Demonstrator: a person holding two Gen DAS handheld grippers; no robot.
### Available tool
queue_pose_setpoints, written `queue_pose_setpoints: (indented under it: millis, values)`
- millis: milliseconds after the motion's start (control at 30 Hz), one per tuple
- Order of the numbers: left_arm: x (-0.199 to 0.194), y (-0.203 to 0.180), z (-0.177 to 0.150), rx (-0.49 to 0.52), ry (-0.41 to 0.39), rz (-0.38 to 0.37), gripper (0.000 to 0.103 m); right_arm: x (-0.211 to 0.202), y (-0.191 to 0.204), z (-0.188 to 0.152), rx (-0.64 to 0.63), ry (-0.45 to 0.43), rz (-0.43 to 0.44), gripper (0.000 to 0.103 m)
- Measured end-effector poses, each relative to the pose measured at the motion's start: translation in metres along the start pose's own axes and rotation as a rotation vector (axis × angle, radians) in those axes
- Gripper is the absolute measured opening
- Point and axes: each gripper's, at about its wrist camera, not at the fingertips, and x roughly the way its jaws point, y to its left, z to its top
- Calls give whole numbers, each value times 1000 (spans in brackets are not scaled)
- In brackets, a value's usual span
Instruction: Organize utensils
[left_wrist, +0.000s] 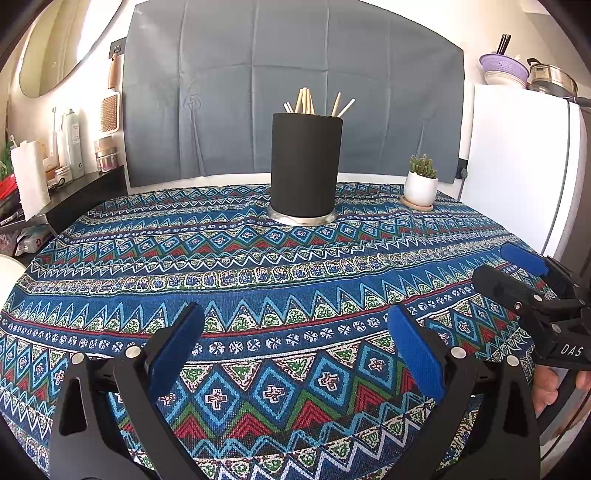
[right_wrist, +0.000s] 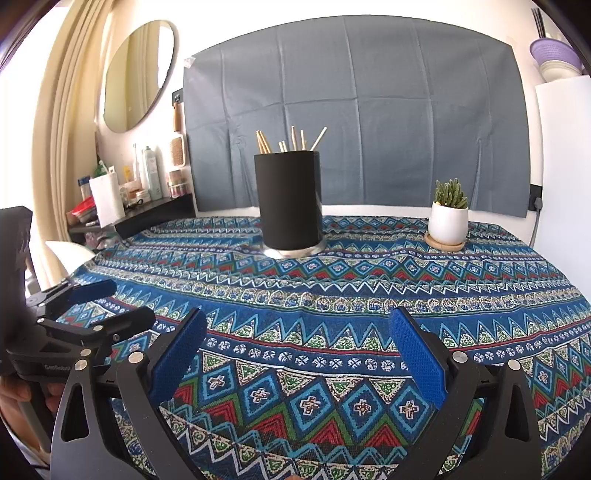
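Observation:
A black cylindrical holder (left_wrist: 305, 165) on a silver base stands upright at the far middle of the table; it also shows in the right wrist view (right_wrist: 288, 201). Several wooden chopsticks (left_wrist: 309, 101) stick up out of it, also seen from the right wrist (right_wrist: 291, 139). My left gripper (left_wrist: 295, 325) is open and empty, low over the patterned tablecloth (left_wrist: 258, 258) near the front edge. My right gripper (right_wrist: 298, 328) is open and empty too, to the right of the left one. Each gripper shows in the other's view, the right (left_wrist: 517, 266) and the left (right_wrist: 122, 302).
A small cactus in a white pot (left_wrist: 421, 182) on a wooden saucer stands right of the holder, also in the right wrist view (right_wrist: 448, 216). A white fridge (left_wrist: 517, 166) is at the right. A dark shelf with bottles and jars (left_wrist: 74, 147) is at the left.

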Motion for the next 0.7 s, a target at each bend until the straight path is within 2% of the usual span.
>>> queue_pose_setpoints:
  millis: [700]
  values:
    - [1, -2, 1, 10, 0, 4, 97, 0, 0, 1, -3, -2, -1, 95]
